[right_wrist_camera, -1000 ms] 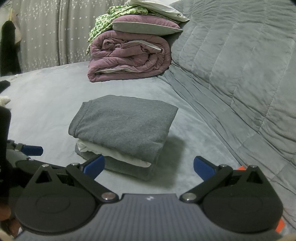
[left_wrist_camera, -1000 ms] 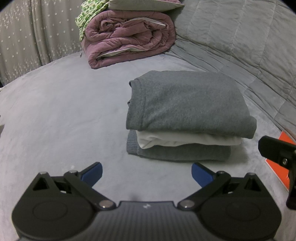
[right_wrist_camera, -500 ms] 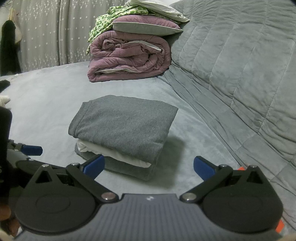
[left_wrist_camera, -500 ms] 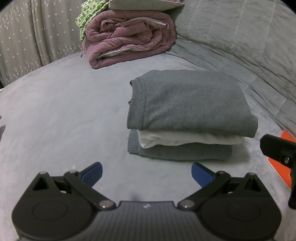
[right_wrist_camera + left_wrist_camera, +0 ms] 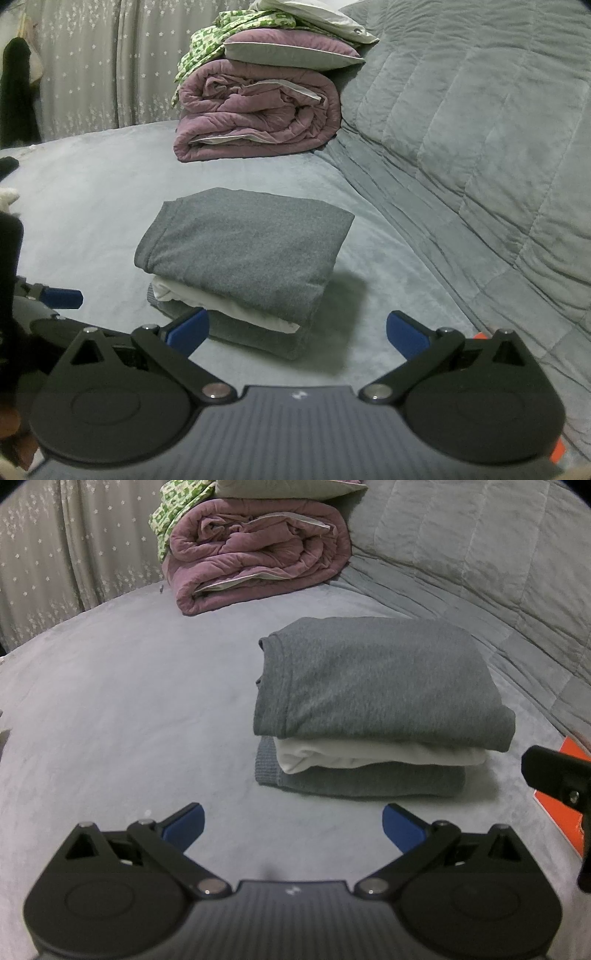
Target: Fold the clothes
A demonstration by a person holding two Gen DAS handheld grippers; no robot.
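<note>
A stack of three folded clothes lies on the grey bed: a grey sweater on top, a white garment in the middle and a grey knit piece beneath. The right wrist view shows the same stack from another side. My left gripper hovers just short of the stack, open and empty. My right gripper is open too, with the stack's near corner ahead of its left finger. Nothing sits between either pair of blue pads.
A rolled purple duvet with pillows and a green patterned cloth sits at the far end of the bed. A quilted grey cover rises on the right. An orange object lies by the right edge. Curtains hang behind.
Both views have shifted very slightly; the stack sits a touch nearer in the left wrist view. Both grippers stay open and empty.
</note>
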